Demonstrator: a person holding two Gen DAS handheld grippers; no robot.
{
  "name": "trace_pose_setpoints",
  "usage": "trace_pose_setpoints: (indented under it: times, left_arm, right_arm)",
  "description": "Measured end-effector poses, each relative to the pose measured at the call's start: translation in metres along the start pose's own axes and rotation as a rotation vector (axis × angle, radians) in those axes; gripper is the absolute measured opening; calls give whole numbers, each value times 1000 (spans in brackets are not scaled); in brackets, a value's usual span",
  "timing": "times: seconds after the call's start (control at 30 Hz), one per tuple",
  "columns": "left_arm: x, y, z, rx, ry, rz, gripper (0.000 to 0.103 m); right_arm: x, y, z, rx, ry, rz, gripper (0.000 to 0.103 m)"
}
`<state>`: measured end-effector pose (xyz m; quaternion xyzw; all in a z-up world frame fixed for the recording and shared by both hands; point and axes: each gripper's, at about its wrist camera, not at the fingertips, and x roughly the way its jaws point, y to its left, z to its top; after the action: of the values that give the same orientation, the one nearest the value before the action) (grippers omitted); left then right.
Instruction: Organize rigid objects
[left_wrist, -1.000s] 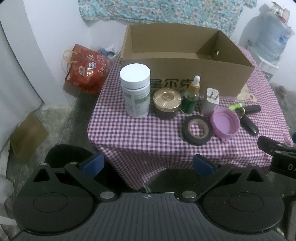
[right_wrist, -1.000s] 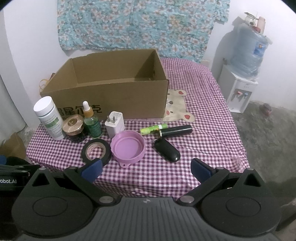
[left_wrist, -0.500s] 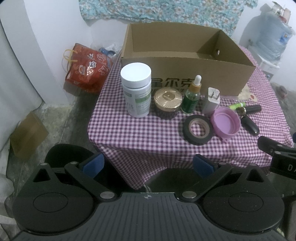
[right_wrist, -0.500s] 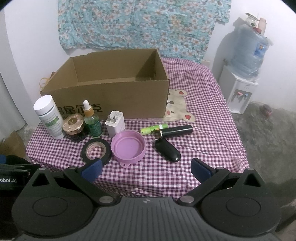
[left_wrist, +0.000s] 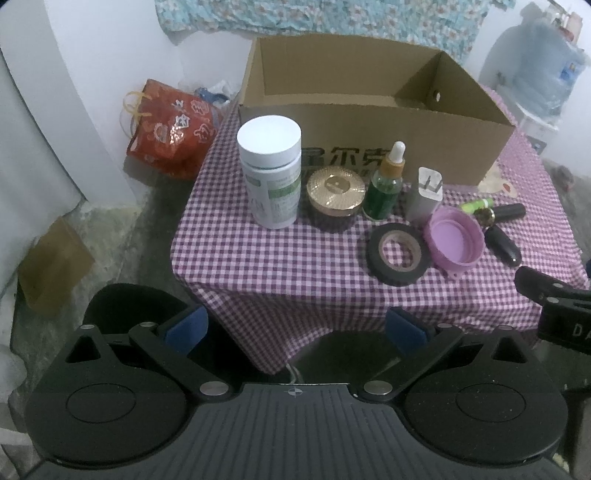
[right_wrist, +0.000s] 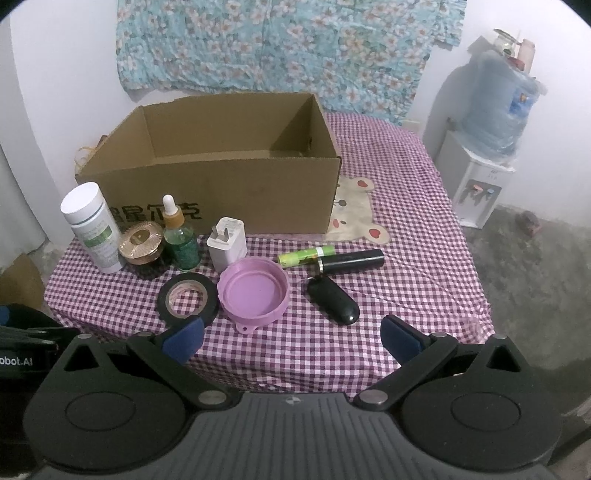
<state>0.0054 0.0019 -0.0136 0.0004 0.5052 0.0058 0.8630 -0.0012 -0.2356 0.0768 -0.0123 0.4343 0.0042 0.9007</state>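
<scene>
Left wrist view: the left gripper hangs short of the table's near edge, its blue-padded fingers spread wide and empty, touching nothing. On the purple checked tablecloth an open cardboard box, printed with large dark Chinese characters on its near wall, shows a bare floor inside. Before it stand a white-capped bottle with a green label too small to read, a gold-lidded jar, a green dropper bottle and a white plug adapter. A roll of black tape lies touching a purple lid, open side up.

Right wrist view: the right gripper is likewise wide open over the table's front edge, gripping nothing. Just beyond it lie a black oval case, a black tube and a green tube. The other gripper's body at far left reads "obot.AI".
</scene>
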Motion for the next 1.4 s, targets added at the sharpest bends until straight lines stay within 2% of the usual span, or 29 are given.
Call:
trace_pose_setpoints:
  times: [0.2, 0.7, 0.87, 1.03, 1.13, 1.3, 1.4]
  left_arm:
    - [12, 2, 3, -5, 32, -8, 103]
    - [49, 3, 15, -9, 117, -24, 103]
    - [43, -2, 18, 14, 31, -95, 103]
    - [30, -14, 20, 87, -112, -267, 103]
    - [31, -28, 26, 144, -150, -333, 103]
    - [30, -61, 38, 274, -198, -368, 102]
    - [34, -87, 46, 361, -169, -408, 102]
  right_arm:
    - [8, 1, 4, -10, 20, -9, 103]
    - [32, 1, 13, -14, 53, 56, 103]
    - [40, -13, 13, 19, 50, 103, 103]
    - [44, -41, 11, 60, 29, 108, 103]
    - [43, -61, 11, 82, -10, 107, 103]
    - [51, -93, 16, 119, -37, 157, 97]
    - [62, -107, 19, 135, -21, 212, 90]
